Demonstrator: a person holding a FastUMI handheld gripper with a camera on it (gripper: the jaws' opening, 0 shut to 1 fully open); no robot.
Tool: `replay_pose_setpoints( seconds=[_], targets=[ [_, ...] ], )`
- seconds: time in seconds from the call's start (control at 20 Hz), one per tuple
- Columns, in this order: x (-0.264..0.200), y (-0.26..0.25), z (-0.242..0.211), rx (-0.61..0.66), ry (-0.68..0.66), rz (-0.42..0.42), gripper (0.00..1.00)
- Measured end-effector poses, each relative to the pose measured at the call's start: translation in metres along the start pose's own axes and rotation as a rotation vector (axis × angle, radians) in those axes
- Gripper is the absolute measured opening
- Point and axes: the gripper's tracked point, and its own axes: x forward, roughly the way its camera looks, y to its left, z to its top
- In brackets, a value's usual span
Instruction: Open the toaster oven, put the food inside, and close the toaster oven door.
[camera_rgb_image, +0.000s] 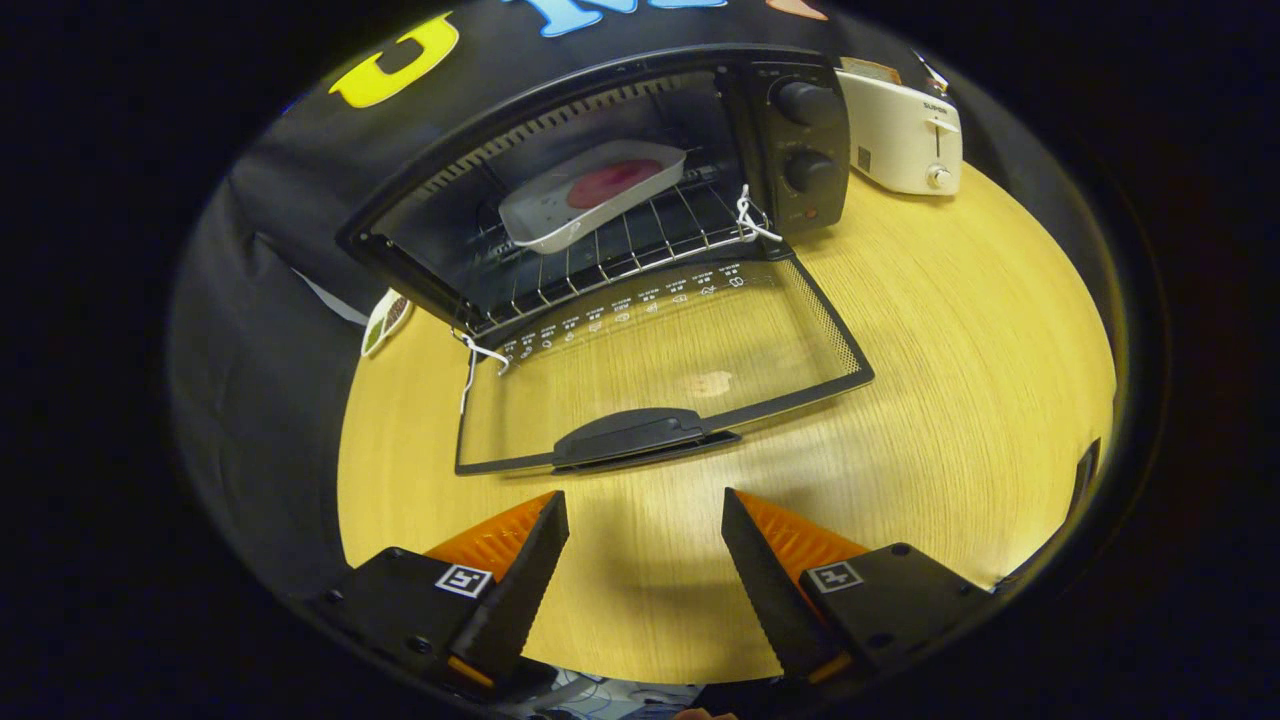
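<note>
With its glass door (665, 365) dropped fully open and lying flat toward the near side, the toaster oven (600, 190) sits at the far side of the round wooden table (950, 350). Food tray (592, 192) is inside on the wire rack (620, 250), a white dish with a dark red patch in it, resting tilted toward the far left of the cavity. Door handle (635, 438) points at the claw, just ahead of the fingers. Claw (645, 525) hangs above the near table edge, fingers spread wide apart, nothing between them, not touching door or handle. Two knobs (808, 135) on the oven's right control panel, one above the other. White string (750, 218) tied at the right hinge corner, another bit of string (478, 355) at the left hinge corner, hanging onto the table. White pop-up toaster (900, 135) stands just right of the oven, apart from it. A small card or packet (385, 322) pokes out at the left table edge near the oven's left corner; can't tell what it is.
</note>
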Motion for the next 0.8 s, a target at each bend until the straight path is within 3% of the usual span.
replay_pose_setpoints(
  seconds=[0.25,0.5,0.8],
  targets=[
    [0.013,-0.011,0.000,-0.125,0.028,-0.102,0.98],
    [0.025,-0.017,0.002,-0.166,0.052,-0.169,0.98],
    [0.029,-0.012,0.012,-0.172,0.036,-0.184,0.97]
  ],
)
